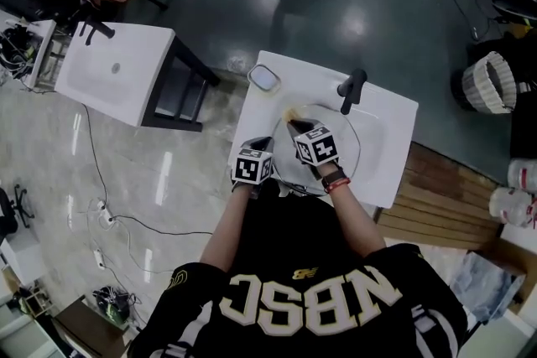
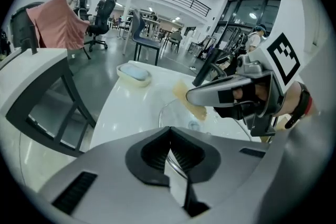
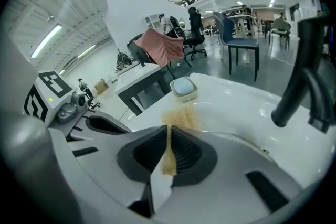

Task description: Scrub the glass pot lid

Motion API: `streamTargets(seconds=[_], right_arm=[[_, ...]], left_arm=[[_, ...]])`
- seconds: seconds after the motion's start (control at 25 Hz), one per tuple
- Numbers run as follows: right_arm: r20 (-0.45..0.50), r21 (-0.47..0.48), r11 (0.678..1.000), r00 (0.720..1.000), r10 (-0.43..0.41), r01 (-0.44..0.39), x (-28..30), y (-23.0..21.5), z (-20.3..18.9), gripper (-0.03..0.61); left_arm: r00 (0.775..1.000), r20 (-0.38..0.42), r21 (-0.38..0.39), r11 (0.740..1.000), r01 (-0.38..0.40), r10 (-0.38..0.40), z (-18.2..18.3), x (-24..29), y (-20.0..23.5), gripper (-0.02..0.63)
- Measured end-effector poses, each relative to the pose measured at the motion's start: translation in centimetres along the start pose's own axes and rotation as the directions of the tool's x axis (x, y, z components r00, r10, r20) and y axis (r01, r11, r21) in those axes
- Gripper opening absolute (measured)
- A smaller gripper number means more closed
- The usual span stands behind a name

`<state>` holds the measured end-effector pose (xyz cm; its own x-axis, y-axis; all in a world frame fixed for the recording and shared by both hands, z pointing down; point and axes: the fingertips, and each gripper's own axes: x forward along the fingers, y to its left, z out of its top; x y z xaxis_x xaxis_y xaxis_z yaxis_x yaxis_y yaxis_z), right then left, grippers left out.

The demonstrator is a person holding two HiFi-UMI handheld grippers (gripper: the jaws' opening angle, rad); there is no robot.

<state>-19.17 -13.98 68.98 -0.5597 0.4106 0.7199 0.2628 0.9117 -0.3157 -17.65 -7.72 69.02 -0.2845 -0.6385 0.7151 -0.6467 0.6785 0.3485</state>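
Note:
The glass pot lid (image 1: 356,143) lies over the basin of a white sink (image 1: 394,120); its clear rim (image 2: 167,106) also shows in the left gripper view. My left gripper (image 1: 265,145) is shut on the lid's near edge (image 2: 173,162). My right gripper (image 1: 295,127) is shut on a tan sponge (image 3: 177,119), pressed on the lid's far left part. In the head view the sponge (image 1: 291,114) sticks out ahead of the right jaws. The left gripper view shows the right gripper (image 2: 195,96) over the sponge (image 2: 190,101).
A black faucet (image 1: 351,90) stands behind the basin. A soap dish (image 1: 264,78) with a pale bar sits at the sink's far left corner. A second white sink unit (image 1: 117,71) stands to the left, a white basket (image 1: 488,84) and wooden planks (image 1: 445,197) to the right.

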Motion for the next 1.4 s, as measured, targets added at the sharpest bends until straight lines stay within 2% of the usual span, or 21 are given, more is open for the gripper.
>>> streamTargets(seconds=[0.36,0.64,0.84,0.92,1.04,1.28,1.4], right_arm=[[-0.104,-0.125,0.991,0.994,0.028,-0.041,4.1,1.2,-1.8,0.032],[-0.226,-0.187,0.98,0.974,0.03,-0.074,5.6,2.1,-4.4,0.031],[-0.229,-0.215,0.974,0.973,0.025,-0.076,6.0,1.9,-4.8,0.028],[-0.208,-0.256,0.965,0.978,0.006,-0.061,6.3,1.6,-4.3,0.026],[-0.187,-0.348,0.937,0.98,-0.065,-0.004,6.8,0.4,-4.2,0.026],[-0.149,-0.388,0.916,0.975,-0.167,0.098,7.3,-2.4,-3.7,0.025],[-0.154,-0.397,0.901,0.956,-0.251,0.172,6.8,-4.9,-4.2,0.025]], left_arm=[[0.992,-0.125,-0.026,0.999,0.03,-0.033,-2.7,1.8,0.1,0.014],[0.982,-0.19,-0.001,1.0,-0.004,0.004,-3.6,2.5,0.4,0.014],[0.982,-0.189,0.032,0.999,-0.011,0.017,-3.7,2.6,0.3,0.014],[0.985,-0.173,0.039,0.999,-0.014,0.02,-3.6,2.5,0.6,0.014],[0.984,-0.175,0.04,0.999,-0.014,0.021,-3.7,2.3,0.6,0.014],[0.978,-0.19,0.118,0.991,-0.062,0.084,-4.0,2.5,1.0,0.014],[0.977,-0.194,0.109,0.992,-0.069,0.089,-4.1,2.5,1.1,0.014]])
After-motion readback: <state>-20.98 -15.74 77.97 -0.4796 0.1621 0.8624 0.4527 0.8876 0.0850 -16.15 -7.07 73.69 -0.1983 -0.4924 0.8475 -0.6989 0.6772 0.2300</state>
